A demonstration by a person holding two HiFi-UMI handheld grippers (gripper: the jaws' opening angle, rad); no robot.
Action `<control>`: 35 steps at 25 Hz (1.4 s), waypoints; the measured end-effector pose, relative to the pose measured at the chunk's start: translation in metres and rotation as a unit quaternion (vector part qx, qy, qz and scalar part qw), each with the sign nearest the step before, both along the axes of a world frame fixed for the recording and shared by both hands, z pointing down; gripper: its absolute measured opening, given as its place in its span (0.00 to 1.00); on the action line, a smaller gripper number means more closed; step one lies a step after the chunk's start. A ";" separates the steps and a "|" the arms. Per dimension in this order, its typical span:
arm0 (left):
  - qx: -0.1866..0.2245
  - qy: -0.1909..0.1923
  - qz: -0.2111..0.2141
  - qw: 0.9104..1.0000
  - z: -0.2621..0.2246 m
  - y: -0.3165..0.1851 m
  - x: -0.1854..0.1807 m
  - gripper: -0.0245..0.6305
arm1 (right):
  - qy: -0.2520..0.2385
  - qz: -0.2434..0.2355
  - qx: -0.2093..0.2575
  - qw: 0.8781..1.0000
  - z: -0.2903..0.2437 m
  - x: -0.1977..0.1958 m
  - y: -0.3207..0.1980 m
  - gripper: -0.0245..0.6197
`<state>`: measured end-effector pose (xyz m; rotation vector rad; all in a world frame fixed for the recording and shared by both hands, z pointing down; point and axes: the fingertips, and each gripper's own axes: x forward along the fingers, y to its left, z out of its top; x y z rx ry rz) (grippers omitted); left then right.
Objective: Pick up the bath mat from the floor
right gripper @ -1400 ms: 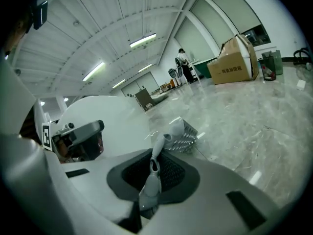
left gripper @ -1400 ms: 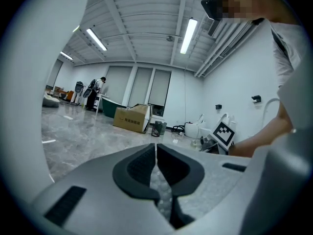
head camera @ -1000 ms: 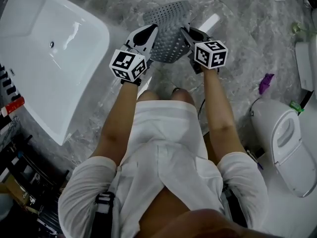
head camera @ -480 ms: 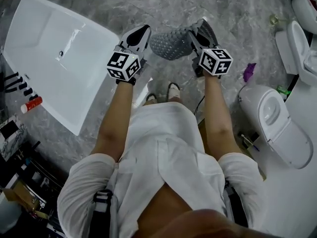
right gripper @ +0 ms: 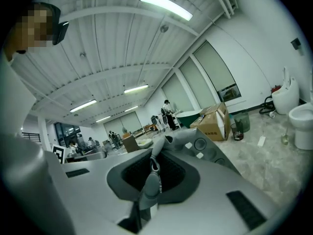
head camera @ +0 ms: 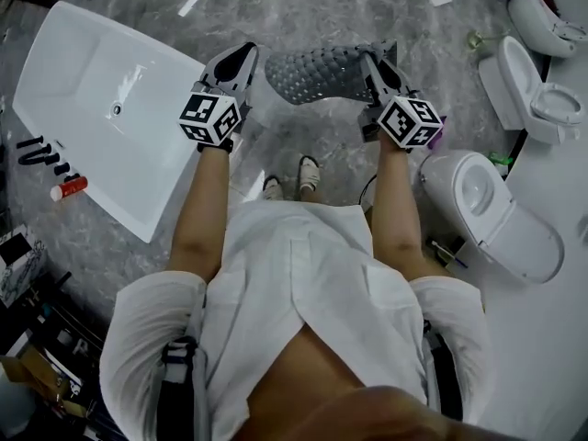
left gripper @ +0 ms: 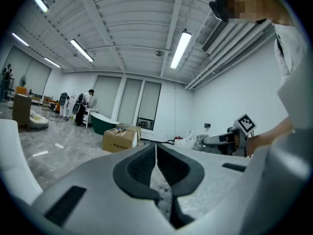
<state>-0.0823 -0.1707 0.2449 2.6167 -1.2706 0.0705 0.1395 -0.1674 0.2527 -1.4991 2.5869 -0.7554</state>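
The grey perforated rubber bath mat (head camera: pixel 322 73) is off the floor, slung between the two grippers at about the same height and bowed along its span. In the head view it hangs ahead of the person's sandalled feet (head camera: pixel 308 173).

The right gripper (head camera: pixel 372 62) has its jaws clenched on the mat's right end. In the right gripper view a fold of grey rubber is pinched between the dark pads, and the mat bulges out beyond the tips with its round suckers showing. The left gripper (head camera: pixel 241 62) grasps the mat's left end. In its own view the jaws meet at the tips, and a strip of mat with small square holes sits between them lower down.

Below lies the grey marbled floor (head camera: pixel 322 7). A white rectangular tub (head camera: pixel 92 108) stands to the left, with a red-capped tube (head camera: pixel 69 188) just beside its near edge. A white toilet (head camera: pixel 501 214) is on the right, and a second white toilet (head camera: pixel 542 99) is farther off. A brown cardboard box (left gripper: pixel 120 138) stands on the floor across the room.
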 end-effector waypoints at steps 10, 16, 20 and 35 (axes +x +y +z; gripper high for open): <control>0.056 0.011 -0.032 0.998 -0.085 0.032 -0.027 0.06 | -0.010 -0.007 0.088 0.996 -0.111 -0.012 0.021 0.11; 0.079 -0.010 -0.034 0.996 -0.111 0.045 -0.031 0.06 | -0.015 -0.019 0.111 0.993 -0.136 -0.013 0.028 0.11; 0.081 -0.012 -0.040 0.996 -0.113 0.055 -0.044 0.07 | -0.013 -0.025 0.122 0.992 -0.145 -0.021 0.035 0.11; 0.084 -0.007 -0.042 0.996 -0.119 0.050 -0.065 0.06 | -0.008 -0.031 0.129 0.991 -0.153 -0.041 0.033 0.11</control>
